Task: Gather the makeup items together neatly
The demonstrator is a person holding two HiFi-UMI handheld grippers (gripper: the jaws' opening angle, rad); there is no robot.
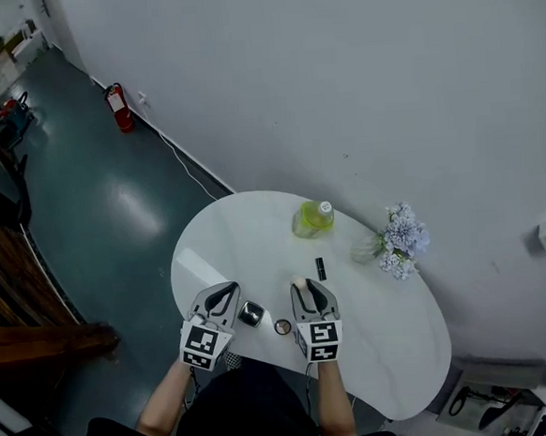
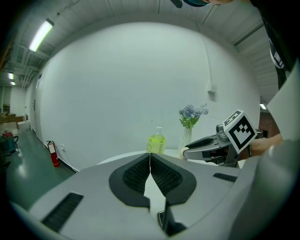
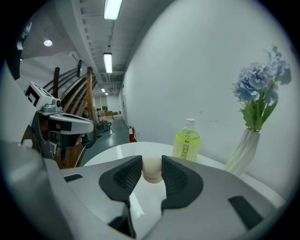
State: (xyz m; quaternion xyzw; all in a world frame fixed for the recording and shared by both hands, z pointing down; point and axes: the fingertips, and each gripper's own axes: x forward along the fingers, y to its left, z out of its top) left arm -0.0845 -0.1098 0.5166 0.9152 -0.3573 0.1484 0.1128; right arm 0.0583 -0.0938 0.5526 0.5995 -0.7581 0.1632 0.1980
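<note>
Your right gripper (image 3: 152, 172) pinches a beige sponge (image 3: 151, 167), on your side of the green bottle (image 1: 313, 218). Your left gripper (image 2: 150, 161): jaws pressed together, nothing between, farther left of the bottle.

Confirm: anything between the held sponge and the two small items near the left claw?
Nothing visible: only bare table separates the sponge in the right claw from the round compact and black case.

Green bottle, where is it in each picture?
Head view: the green bottle stands near the far edge of the table, around the middle of the picture.
Left gripper view: the bottle is in the centre, just above the closed jaws.
Right gripper view: the bottle is right of centre, behind the beige sponge held in the jaws.
Shared landmark: the blue flowers stand to the bottle's right in all three.
</note>
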